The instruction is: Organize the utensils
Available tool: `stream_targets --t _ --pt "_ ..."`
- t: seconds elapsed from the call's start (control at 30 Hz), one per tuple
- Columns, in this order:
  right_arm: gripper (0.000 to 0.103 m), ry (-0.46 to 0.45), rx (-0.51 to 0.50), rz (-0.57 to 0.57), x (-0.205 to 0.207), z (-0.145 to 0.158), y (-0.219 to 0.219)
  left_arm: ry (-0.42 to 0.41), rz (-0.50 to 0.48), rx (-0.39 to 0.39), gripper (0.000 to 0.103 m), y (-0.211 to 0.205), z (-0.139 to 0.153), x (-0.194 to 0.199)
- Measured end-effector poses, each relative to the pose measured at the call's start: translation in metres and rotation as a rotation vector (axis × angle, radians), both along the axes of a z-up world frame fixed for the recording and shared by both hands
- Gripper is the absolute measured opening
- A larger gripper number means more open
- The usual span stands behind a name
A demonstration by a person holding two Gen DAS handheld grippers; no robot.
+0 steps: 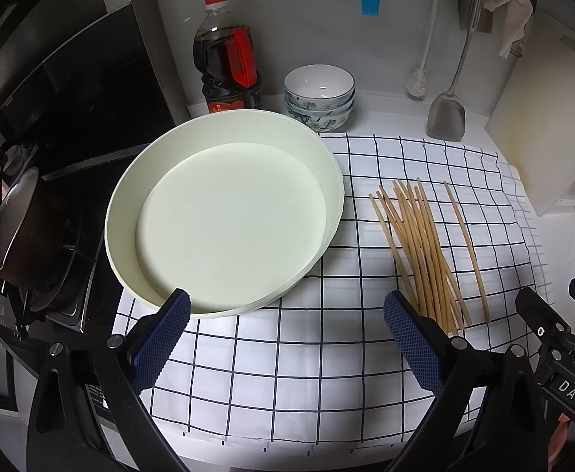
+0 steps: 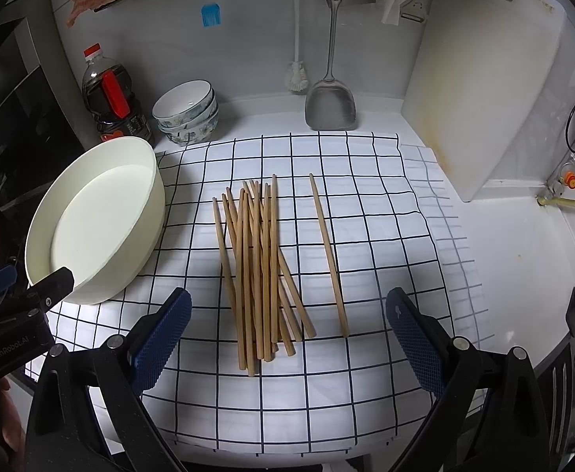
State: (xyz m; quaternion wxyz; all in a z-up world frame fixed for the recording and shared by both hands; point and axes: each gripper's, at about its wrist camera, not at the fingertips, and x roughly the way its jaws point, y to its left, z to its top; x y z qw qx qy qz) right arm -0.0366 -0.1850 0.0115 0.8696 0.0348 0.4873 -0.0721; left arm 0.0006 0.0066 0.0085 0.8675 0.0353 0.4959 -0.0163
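both hand-held grippers stand wide open and hold nothing. ahead of the right hand-held gripper we see the chopsticks in a loose heap on the checked cloth, one single chopstick lying apart to their right. ahead and slightly left of the left hand-held gripper sits the round cream tray, empty. we judge the task not yet begun: every chopstick remains to be gathered, presumably into the tray.
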Motion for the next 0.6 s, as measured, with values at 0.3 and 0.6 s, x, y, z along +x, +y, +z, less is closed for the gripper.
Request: stream_targets --t 0.3,0.6 --pt "0.095 0.000 0.000 -0.001 -0.0002 -0.0003 -0.0001 0.000 0.000 0.000 0.097 0.0006 0.0005 -0.0004" --pt "0.095 0.000 0.000 -0.001 -0.0008 -0.0007 -0.0004 -0.001 0.001 0.000 0.097 0.0004 0.0004 -0.0007"
